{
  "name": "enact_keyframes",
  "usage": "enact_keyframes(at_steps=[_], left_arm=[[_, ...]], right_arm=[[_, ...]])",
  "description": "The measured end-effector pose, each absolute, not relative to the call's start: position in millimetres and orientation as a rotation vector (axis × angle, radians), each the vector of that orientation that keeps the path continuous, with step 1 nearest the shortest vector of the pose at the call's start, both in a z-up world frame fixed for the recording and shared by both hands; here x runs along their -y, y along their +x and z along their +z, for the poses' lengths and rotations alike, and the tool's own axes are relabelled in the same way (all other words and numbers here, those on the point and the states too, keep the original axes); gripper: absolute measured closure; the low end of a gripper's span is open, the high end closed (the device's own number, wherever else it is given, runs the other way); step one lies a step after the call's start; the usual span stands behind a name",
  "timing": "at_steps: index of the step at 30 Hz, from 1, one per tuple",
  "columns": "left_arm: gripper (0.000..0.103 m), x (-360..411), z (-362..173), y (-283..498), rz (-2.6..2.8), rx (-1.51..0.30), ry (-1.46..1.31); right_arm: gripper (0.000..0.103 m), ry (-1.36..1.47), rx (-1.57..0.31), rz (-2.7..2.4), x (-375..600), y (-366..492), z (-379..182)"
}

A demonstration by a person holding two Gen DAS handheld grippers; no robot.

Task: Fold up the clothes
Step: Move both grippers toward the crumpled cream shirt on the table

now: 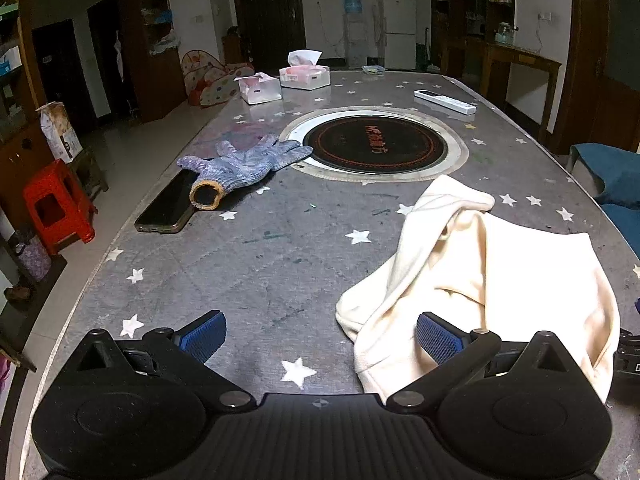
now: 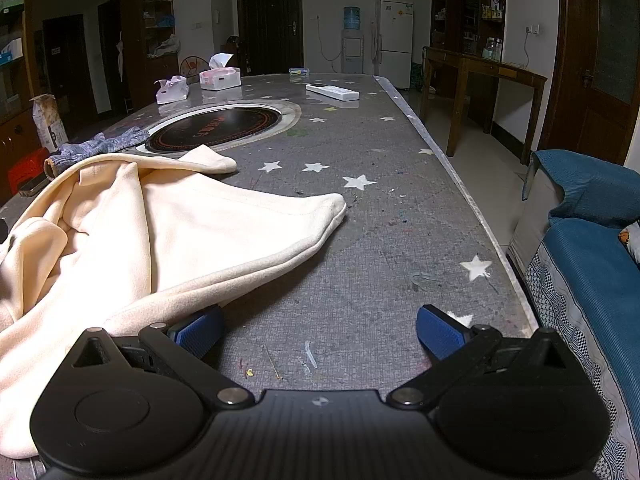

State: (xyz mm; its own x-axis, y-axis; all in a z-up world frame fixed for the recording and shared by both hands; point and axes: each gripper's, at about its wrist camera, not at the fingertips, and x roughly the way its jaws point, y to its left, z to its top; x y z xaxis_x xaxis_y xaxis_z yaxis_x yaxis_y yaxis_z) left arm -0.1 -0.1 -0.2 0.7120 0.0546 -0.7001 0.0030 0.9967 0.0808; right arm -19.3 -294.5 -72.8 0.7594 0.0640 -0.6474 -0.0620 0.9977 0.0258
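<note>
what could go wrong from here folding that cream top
1. The cream garment lies crumpled with layers overlapping, so the open left gripper may pinch several layers and fold it unevenly.
2. Spreading it toward the knit glove and phone could drag them along.
3. The right gripper works near the table edge, where fabric could slide off.

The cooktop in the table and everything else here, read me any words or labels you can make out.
Induction cooktop: red characters, too blurred to read.
Paper bag on the left: dark print, illegible.
Tissue box: pink print, too small.
Fridge: stickers, unreadable.
Black device at right edge: a cut-off "D".
</note>
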Motion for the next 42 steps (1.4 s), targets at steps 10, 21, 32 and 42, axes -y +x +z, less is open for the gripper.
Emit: enact_keyframes(at_steps=[10, 21, 32, 42], left_arm=[[0.000, 1.2, -1.3, -4.2, 0.010, -0.804, 0.049], [0.000, 3.4, 4.1, -20.0, 0.034, -0.785, 0.095], [0.000, 3.5, 9.1, -32.3, 0.041, -0.768, 0.113], [0.000, 3.9, 10.1, -44.0, 0.035, -0.764, 0.117]], right_arm=[[0.000, -0.009, -0.709, 0.064, 292.5, -21.1, -70.4], [0.000, -0.025, -0.679, 0.062, 288.9, -36.8, -59.5], [0.000, -0.037, -0.592, 0.124, 272.7, -68.1, -30.7], [0.000, -0.036, -0.543, 0.158, 256.3, -89.3, -12.4]])
